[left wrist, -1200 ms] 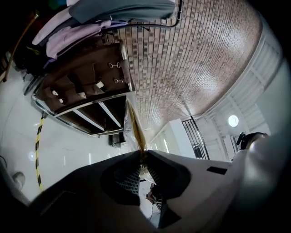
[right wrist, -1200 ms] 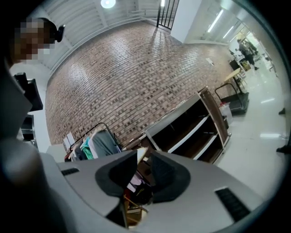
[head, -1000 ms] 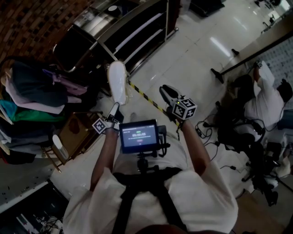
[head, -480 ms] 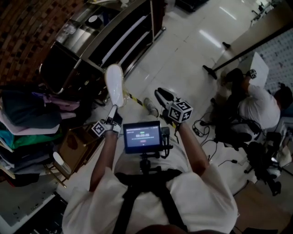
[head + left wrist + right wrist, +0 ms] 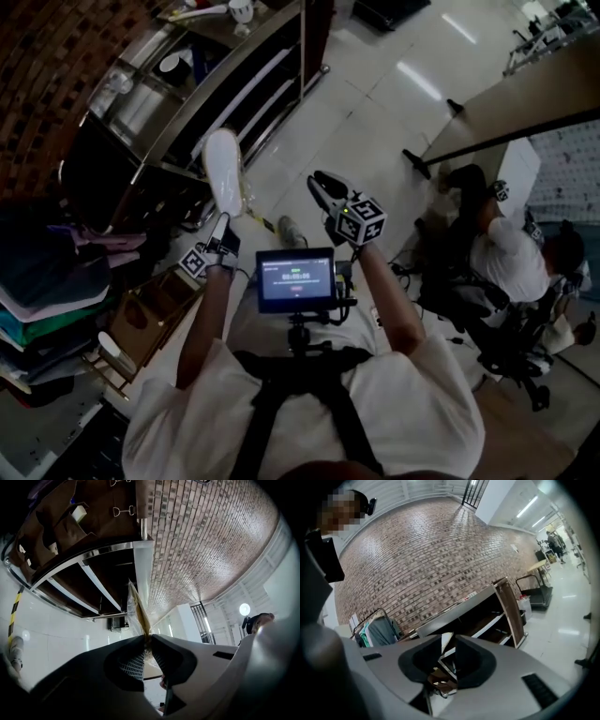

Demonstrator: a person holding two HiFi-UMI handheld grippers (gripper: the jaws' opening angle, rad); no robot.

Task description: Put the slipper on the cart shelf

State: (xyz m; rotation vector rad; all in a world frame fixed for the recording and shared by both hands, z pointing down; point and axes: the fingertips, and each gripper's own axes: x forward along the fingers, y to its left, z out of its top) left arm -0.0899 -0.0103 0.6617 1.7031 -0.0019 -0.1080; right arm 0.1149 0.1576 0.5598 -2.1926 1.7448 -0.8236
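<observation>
In the head view my left gripper [image 5: 222, 231] is shut on the heel end of a white slipper [image 5: 223, 172], which stands up from the jaws towards the metal cart [image 5: 202, 94]. Seen from the left gripper view, the pads pinch the slipper's thin wrapped edge [image 5: 136, 610], and the cart's dark shelves [image 5: 89, 576] lie ahead to the left. My right gripper [image 5: 324, 190] hovers to the right of the slipper, its jaws a narrow gap apart with nothing between them. The right gripper view looks at the cart [image 5: 487, 609], with the slipper [image 5: 446, 642] showing through the gap.
Cups [image 5: 240, 9] and a bowl [image 5: 173, 64] sit on the cart's top. A clothes rack [image 5: 52, 281] and a wooden stool [image 5: 141, 309] stand to the left. Yellow-black tape [image 5: 260, 221] marks the floor. A person [image 5: 511, 258] sits at the right among cables.
The cart has come nearer and fills more of the upper left. The slipper, still in the left gripper, and the right gripper have both moved towards it.
</observation>
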